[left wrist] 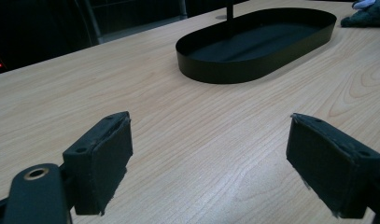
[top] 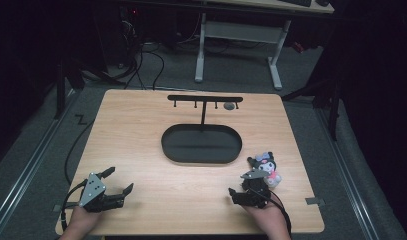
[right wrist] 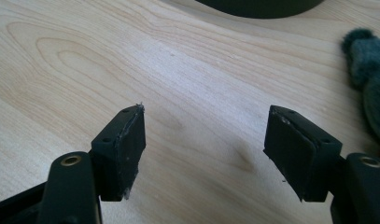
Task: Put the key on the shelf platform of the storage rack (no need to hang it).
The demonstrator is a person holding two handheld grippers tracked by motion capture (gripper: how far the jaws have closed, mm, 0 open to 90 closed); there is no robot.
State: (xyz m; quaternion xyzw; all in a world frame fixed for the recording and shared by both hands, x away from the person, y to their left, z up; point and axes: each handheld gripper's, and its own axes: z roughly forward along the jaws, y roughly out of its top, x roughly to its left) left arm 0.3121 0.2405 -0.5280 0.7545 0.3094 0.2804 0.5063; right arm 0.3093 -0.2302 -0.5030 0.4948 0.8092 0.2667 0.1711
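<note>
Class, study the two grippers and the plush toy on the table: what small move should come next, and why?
Probably swing the right gripper toward the plush toy until it sits between the jaws. They stand open over bare table, with the toy just off to one side, untouched. The left gripper is open too, but far from it.

From up high my right gripper (top: 241,192) covers the near part of the plush toy (top: 265,164), and the right gripper view cuts the toy off at its edge. There's a small grey thing (top: 229,106) under the rack's (top: 205,98) bar, too tiny to tell.
</note>
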